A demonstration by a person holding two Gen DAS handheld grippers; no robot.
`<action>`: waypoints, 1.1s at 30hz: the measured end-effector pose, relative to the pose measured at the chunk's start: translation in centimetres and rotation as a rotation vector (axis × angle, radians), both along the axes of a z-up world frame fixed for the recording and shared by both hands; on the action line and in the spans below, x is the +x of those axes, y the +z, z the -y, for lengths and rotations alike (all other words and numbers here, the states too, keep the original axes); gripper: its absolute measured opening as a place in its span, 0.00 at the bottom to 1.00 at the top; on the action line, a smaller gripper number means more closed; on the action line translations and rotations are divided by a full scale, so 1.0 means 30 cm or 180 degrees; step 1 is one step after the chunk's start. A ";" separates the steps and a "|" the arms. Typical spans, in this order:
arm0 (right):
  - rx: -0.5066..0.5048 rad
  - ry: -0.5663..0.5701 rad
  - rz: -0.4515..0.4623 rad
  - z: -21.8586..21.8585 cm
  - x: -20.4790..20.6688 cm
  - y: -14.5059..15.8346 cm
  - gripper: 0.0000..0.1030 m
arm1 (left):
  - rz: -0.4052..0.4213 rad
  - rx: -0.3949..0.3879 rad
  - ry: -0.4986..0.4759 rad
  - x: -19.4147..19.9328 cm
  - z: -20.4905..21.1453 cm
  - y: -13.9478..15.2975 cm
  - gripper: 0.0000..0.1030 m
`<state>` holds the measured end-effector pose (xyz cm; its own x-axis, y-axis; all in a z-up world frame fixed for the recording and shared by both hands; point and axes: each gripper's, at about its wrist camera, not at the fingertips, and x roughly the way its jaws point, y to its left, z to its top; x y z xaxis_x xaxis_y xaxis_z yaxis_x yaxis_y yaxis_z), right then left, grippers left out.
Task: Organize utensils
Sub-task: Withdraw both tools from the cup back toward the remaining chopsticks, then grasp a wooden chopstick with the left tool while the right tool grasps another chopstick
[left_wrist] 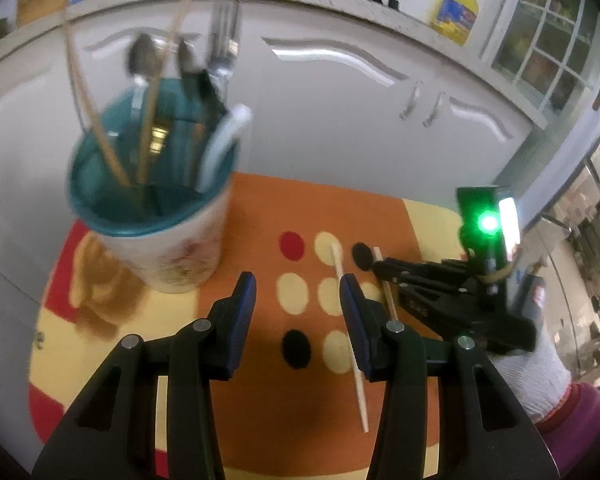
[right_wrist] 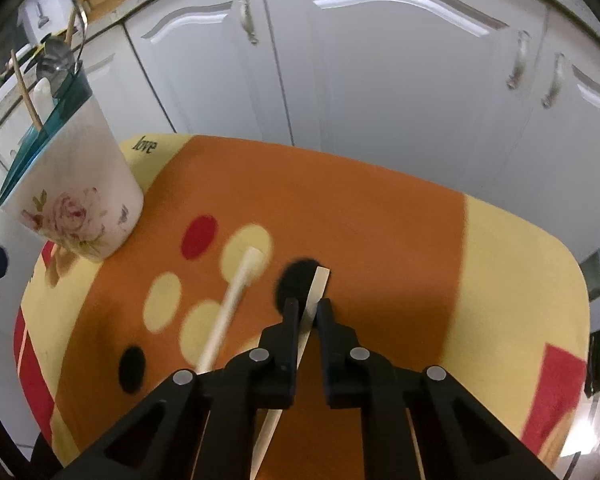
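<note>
On the mat (right_wrist: 380, 216): two chopsticks
Right claw (right_wrist: 307, 307): pinching right chopstick (right_wrist: 318, 286), long axis along its fingers
Left claw (left_wrist: 298, 308): spread, left chopstick (left_wrist: 350, 344) beside its right finger
Holder cup (left_wrist: 160, 216): far-left

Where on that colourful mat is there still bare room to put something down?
The mat's orange and yellow stretch right of the chopsticks is bare, up to the cabinets. The left is crowded: the utensil cup sits there.

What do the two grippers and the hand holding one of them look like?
The left gripper is black with blue pads on its fingers and silver pivot pins. The right gripper is all black and carries a green light. The hand wears a white knit glove over a magenta sleeve.
</note>
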<state>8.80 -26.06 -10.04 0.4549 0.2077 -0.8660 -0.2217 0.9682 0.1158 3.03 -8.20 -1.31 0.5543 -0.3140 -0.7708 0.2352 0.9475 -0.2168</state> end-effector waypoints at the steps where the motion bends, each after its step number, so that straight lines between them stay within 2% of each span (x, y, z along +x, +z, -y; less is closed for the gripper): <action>1: 0.0010 -0.0026 -0.0022 0.024 -0.012 0.000 0.08 | -0.0055 -0.0009 -0.0041 0.014 0.019 -0.014 0.41; 7: 0.0272 -0.0093 -0.0159 0.111 -0.040 0.000 0.09 | -0.0405 -0.0070 -0.0189 0.117 0.121 -0.108 0.41; 9: 0.0320 -0.0097 -0.0184 0.124 -0.043 0.000 0.20 | -0.0466 -0.0025 -0.0230 0.150 0.151 -0.131 0.41; 11: 0.0356 -0.0082 -0.0198 0.133 -0.041 0.003 0.24 | -0.0510 0.0056 -0.0284 0.179 0.178 -0.153 0.41; 22: 0.0314 0.0015 -0.0189 0.106 -0.023 -0.007 0.24 | -0.0616 0.0299 -0.0361 0.286 0.244 -0.230 0.40; 25: 0.0287 0.0038 -0.0156 0.102 -0.026 -0.008 0.24 | -0.0717 0.0306 -0.0392 0.309 0.264 -0.268 0.30; 26: 0.0281 0.0050 -0.0138 0.100 -0.024 -0.008 0.25 | -0.0657 0.0304 -0.0374 0.307 0.262 -0.267 0.26; 27: 0.0270 0.0061 -0.0127 0.097 -0.021 -0.008 0.24 | -0.0632 0.0316 -0.0362 0.309 0.262 -0.269 0.17; 29: 0.0232 0.0091 -0.0106 0.089 -0.014 -0.008 0.21 | -0.0621 0.0318 -0.0341 0.315 0.254 -0.273 0.09; 32: 0.0137 0.0153 -0.0101 0.079 -0.013 -0.004 0.10 | -0.0718 0.0117 -0.0343 0.309 0.218 -0.270 0.05; 33: 0.0158 0.0160 -0.0110 0.083 -0.016 0.001 0.10 | -0.0726 0.0065 -0.0330 0.301 0.202 -0.265 0.05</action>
<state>8.32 -28.55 -10.00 0.4128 0.2725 -0.8691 -0.2648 0.9489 0.1718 12.05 -14.27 -9.25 0.3308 -0.3434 -0.8790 0.2785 0.9255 -0.2567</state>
